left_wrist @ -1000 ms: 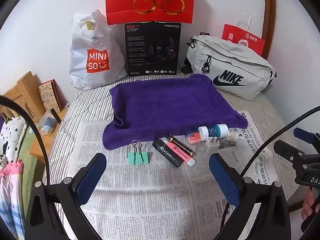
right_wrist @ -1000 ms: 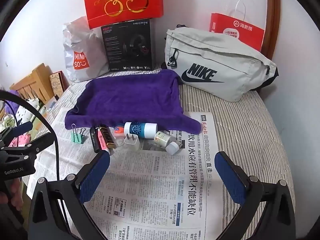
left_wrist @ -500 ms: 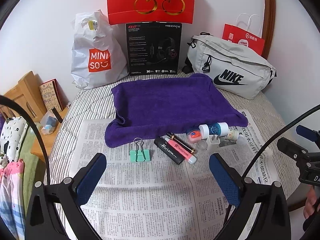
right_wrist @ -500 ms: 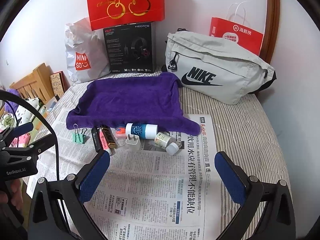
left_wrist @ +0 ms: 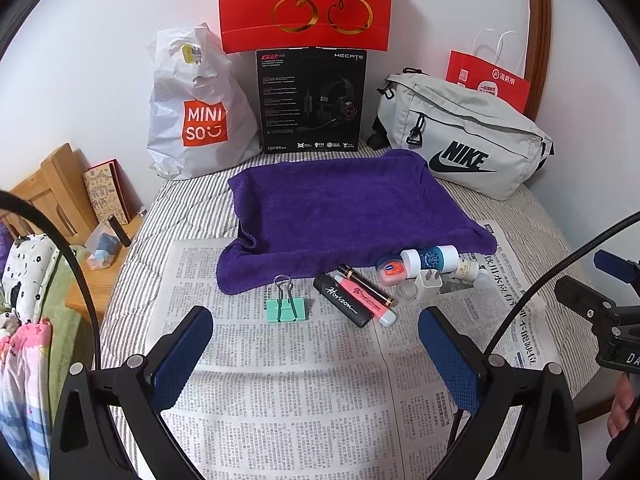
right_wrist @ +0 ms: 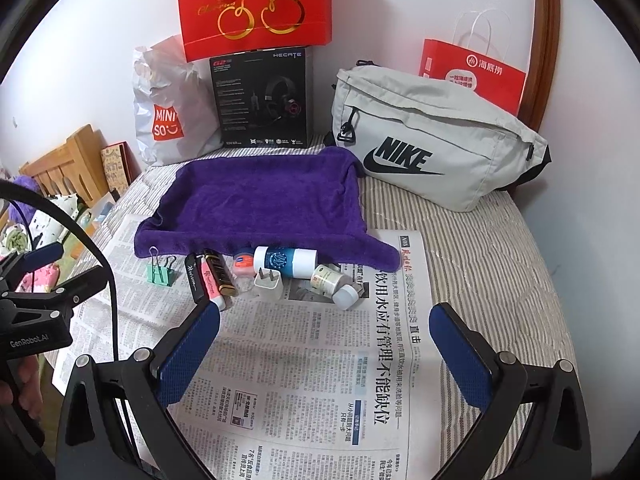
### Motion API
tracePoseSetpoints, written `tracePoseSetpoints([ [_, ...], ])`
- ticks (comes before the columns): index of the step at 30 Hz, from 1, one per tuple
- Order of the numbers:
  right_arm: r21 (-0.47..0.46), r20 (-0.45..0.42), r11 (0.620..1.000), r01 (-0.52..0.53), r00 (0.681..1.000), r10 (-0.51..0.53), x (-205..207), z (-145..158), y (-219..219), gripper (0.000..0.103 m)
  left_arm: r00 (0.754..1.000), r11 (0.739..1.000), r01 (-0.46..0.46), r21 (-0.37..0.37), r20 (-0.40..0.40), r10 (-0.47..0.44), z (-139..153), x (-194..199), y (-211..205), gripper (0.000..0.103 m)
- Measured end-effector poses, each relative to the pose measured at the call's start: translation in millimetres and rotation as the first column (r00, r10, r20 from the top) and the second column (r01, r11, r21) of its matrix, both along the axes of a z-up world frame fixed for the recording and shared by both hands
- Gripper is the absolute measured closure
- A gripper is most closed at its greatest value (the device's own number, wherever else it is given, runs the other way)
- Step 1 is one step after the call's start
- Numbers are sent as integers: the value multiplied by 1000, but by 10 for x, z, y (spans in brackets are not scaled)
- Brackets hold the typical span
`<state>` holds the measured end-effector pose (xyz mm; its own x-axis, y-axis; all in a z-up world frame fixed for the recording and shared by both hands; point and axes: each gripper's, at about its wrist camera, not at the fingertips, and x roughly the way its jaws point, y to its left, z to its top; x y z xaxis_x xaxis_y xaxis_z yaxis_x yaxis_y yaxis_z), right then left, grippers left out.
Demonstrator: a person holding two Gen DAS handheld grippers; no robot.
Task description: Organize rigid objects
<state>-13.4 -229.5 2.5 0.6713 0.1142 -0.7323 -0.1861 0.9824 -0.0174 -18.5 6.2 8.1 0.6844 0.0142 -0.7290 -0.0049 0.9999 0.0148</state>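
Observation:
Small objects lie in a row on newspaper before a purple towel: a green binder clip, a black lighter, a pink highlighter, a black-and-gold tube, an orange tin, a blue-and-white bottle, a white charger plug and a small white bottle. My left gripper is open and empty, just short of the clip and lighter. My right gripper is open and empty, just short of the plug and small bottle.
Behind the towel stand a white Miniso bag, a black headset box, a red gift bag and a grey Nike bag. A wooden stand is at the left, off the bed's edge.
Both grippers have moved slightly forward toward the row of objects. Both stay open. Nothing on the newspaper has moved.

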Motion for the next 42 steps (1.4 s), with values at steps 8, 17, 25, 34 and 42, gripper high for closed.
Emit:
tracePoseSetpoints([
  [8, 1, 4, 1000, -7, 1000, 7, -21, 21, 15, 0, 1000, 1000, -3, 5, -3, 3, 8, -1, 6, 0],
  [17, -1, 6, 1000, -11, 1000, 11, -38, 27, 31, 0, 1000, 1000, -4, 13, -7, 4, -13, -16, 4, 0],
  [25, -2, 6, 1000, -14, 1000, 14, -48, 23, 31, 0, 1000, 1000, -1, 13, -7, 1, -26, -20, 2, 0],
  [34, -10, -2, 1000, -18, 1000, 18, -50, 21, 59, 0, 1000, 1000, 1, 22, -15, -1, -51, -24, -19, 0],
  [42, -10, -8, 1000, -21, 1000, 21, -43, 4, 65, 0, 1000, 1000, 0, 24, -14, 0, -54, -24, -22, 0],
])
